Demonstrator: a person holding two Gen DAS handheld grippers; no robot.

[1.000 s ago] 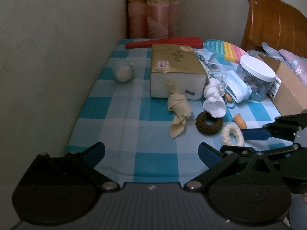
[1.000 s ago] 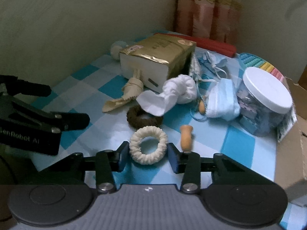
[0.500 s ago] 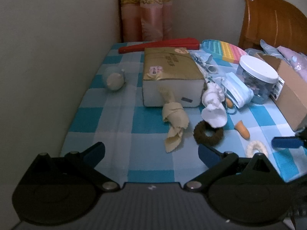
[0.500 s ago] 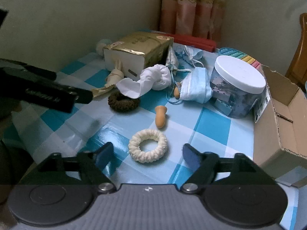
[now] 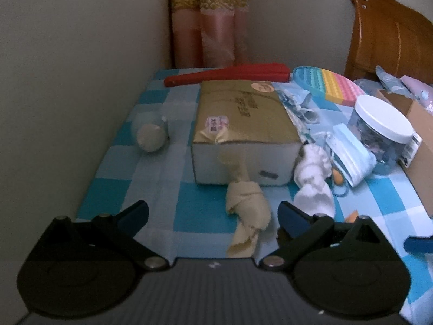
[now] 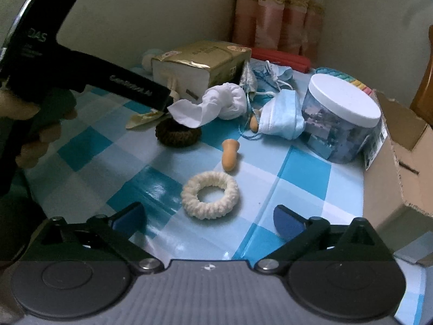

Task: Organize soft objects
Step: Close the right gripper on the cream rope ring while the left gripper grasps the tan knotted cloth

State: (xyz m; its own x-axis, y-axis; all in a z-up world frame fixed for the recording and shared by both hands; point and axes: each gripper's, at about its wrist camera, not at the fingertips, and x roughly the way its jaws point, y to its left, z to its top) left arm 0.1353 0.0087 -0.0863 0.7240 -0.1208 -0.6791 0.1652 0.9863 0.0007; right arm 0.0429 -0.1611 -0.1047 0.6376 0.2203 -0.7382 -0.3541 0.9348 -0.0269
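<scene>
Checkered blue-and-white cloth covers the counter [image 6: 305,170], which sits in a corner by a pink curtain [image 5: 208,27]. Both hand-held grippers are spread wide and grip nothing. The left hand-held gripper [image 5: 213,214] hovers over a knotted beige cloth [image 5: 247,208] lying just in front of the gold-topped box [image 5: 243,124], so picking up that cloth looks like the step in hand; next, the fingers need to drop around the knot and close. The right hand-held gripper [image 6: 208,216] faces a cream scrunchie [image 6: 209,195] lying loose. Beyond the scrunchie lie an orange earplug [image 6: 230,153], a dark scrunchie [image 6: 177,135], a white sock [image 6: 216,103] and a blue face mask [image 6: 284,116]. Right of the mask stand a white-lidded jar [image 6: 341,119] and an open cardboard box [image 6: 400,168], probably the destination. The white sock lies close beside the beige cloth and could snag.
</scene>
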